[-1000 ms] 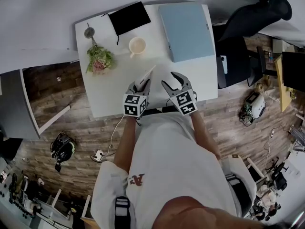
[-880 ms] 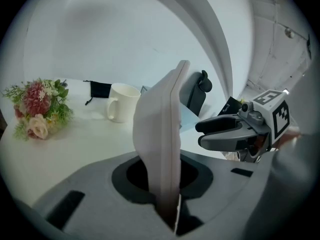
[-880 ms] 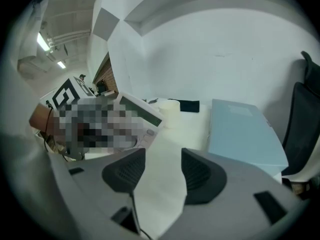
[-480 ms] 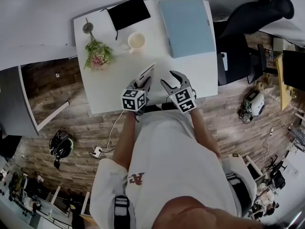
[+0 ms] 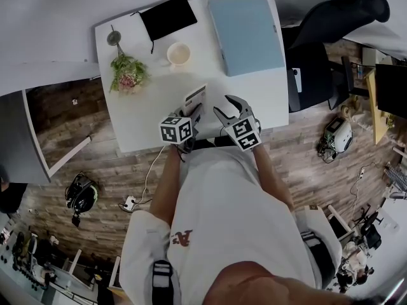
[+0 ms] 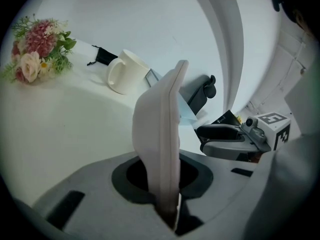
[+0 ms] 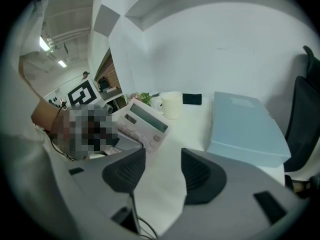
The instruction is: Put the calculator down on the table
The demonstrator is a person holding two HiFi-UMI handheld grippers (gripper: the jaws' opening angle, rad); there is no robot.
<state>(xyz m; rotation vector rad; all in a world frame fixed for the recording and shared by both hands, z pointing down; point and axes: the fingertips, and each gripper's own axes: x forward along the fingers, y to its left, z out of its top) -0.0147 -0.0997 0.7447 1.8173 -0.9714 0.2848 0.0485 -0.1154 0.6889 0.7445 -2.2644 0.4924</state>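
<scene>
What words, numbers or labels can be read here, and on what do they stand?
No text can be read clearly.
Calculator: key marks too blurred to read.
Clothing: red print, too small to read.
Marker cubes: black-and-white square patterns, no letters.

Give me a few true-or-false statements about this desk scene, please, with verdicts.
1. The left gripper holds the calculator. True.
2. The right gripper grips the mug. False: it is open and empty.
3. The calculator lies flat beside the mug. False: it is tilted up in the left gripper's jaws.
4. In the head view, the mug stands between the flowers and the blue box. True.
</scene>
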